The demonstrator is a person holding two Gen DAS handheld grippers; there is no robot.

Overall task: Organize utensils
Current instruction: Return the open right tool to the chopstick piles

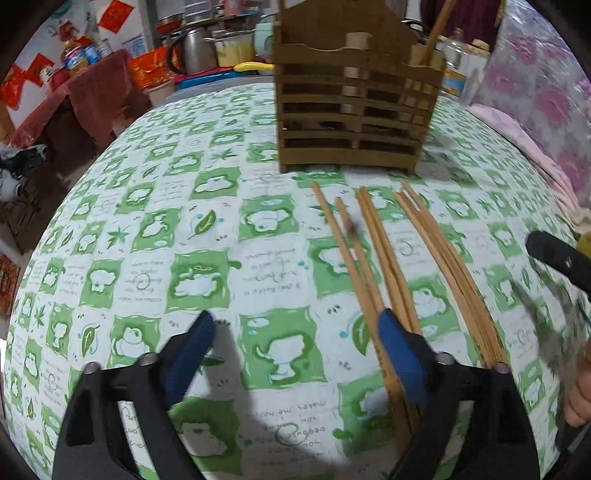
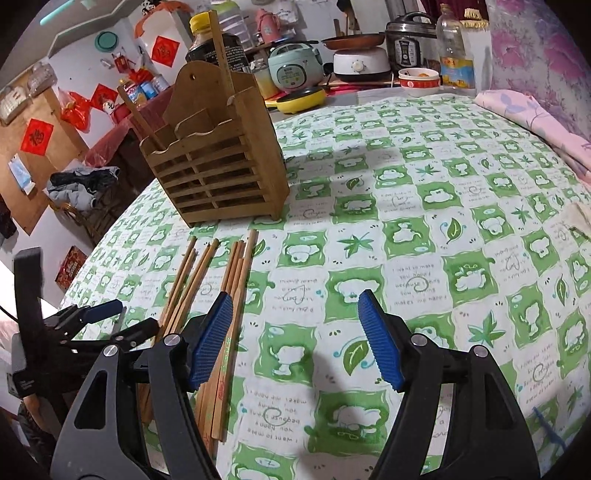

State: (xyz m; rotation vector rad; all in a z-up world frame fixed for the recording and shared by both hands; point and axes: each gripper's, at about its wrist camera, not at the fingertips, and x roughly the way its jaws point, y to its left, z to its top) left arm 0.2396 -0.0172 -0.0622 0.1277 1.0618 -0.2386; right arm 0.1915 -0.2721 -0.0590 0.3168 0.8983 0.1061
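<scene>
Several wooden chopsticks (image 1: 388,266) lie side by side on the green-and-white tablecloth (image 1: 147,229), in front of a slatted wooden utensil holder (image 1: 354,110). A chopstick (image 1: 437,29) stands in the holder's right compartment. My left gripper (image 1: 295,325) is open low over the cloth, and its right finger sits above the left chopsticks. In the right wrist view, the same chopsticks (image 2: 218,288) lie left of centre before the holder (image 2: 218,166). My right gripper (image 2: 295,299) is open, with its left finger over the chopsticks and only cloth between its fingers.
Rice cookers (image 2: 295,66), a pressure cooker (image 2: 410,40), bottles (image 2: 454,51) and a bowl (image 2: 419,79) crowd the table's far edge. Pink floral fabric (image 2: 535,114) lies at the right. The table drops off at the left towards a chair with clothes (image 2: 81,184). A hand (image 1: 580,398) shows at the right.
</scene>
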